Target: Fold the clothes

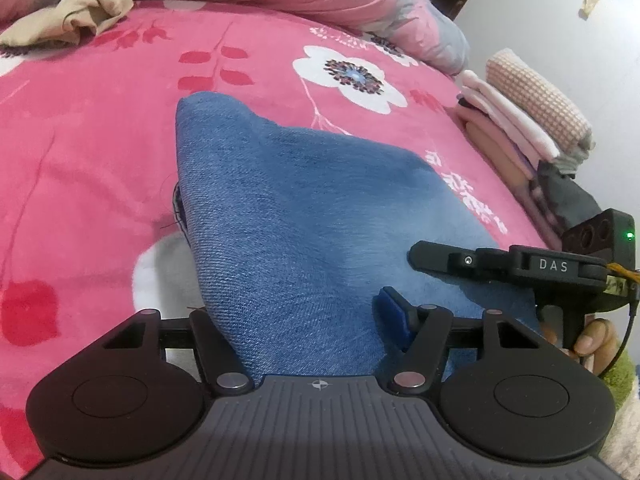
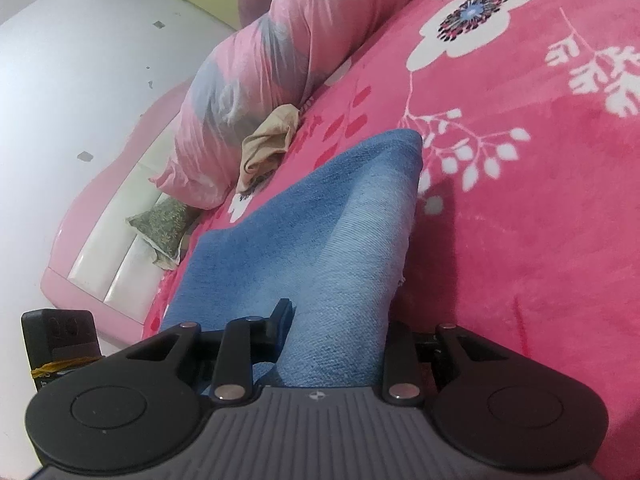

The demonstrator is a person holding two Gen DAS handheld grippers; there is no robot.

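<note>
Your left claw (image 1: 304,320) and right claw (image 2: 336,320) each pinch the blue denim garment (image 1: 304,208), lifting its near edge off the pink floral bed (image 1: 100,140) while its far end lies there.

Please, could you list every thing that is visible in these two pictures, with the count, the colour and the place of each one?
denim garment: one, blue, on the bed cover, running between the jaws of both grippers
bed cover: one, bright pink with white flowers, under everything
quilt: one, pink and grey, bunched along the far edge
crumpled cloth: one, beige, beside the quilt
folded stack: one pile, pink, white, grey, at the bed's right edge
small cushion: one, green patterned, by the pink bed frame
left gripper: one, black
right gripper: one, black, closed on the denim
hand: one, partly visible, on the right gripper's handle
</note>
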